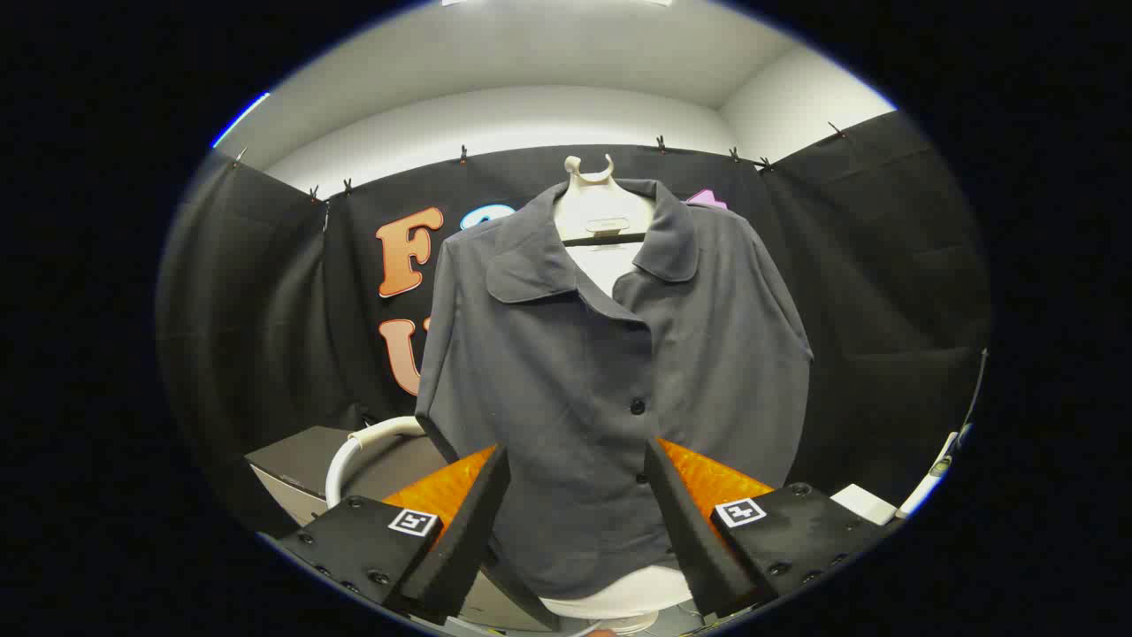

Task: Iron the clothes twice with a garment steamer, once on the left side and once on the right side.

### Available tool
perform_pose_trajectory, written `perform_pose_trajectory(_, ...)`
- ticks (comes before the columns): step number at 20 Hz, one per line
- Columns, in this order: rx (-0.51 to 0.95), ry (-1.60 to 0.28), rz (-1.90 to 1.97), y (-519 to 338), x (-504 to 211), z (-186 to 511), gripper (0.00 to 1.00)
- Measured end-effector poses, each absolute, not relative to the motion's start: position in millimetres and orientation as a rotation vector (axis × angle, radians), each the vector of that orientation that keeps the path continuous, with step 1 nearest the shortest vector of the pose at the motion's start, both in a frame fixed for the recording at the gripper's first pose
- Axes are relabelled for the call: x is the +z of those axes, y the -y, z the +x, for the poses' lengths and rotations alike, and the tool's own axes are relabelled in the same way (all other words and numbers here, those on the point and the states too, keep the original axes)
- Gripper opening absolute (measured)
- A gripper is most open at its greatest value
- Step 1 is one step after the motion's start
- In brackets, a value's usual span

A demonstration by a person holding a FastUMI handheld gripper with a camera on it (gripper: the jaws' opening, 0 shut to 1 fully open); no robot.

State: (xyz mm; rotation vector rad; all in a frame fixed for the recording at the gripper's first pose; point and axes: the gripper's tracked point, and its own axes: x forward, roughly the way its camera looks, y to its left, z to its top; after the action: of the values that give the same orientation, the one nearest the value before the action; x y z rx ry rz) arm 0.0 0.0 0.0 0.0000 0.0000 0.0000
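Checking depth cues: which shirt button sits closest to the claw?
The lower button, beside one finger of the open claw. The other button sits higher on the shirt.

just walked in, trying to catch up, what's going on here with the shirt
A person is holding a handheld gripper pointed at a dark grey button-up shirt hanging on a white hanger in front of the black booth wall. The gripper's fingers are spread apart with nothing between them, and the shirt's lower front shows in the gap, beyond them. A white curved tube sits lower down beside the shirt. No steaming is visible yet.
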Motion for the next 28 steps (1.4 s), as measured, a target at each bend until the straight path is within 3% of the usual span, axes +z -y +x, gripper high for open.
perform_pose_trajectory(15, -0.231, 0.037, 0.043, -64.2, -19.4, -30.5, 0.98)
perform_pose_trajectory(22, -0.271, 0.029, 0.013, -95.6, -18.8, -42.7, 0.98)
perform_pose_trajectory(28, -0.202, 0.034, -0.002, -149.7, -6.2, -32.0, 0.98)
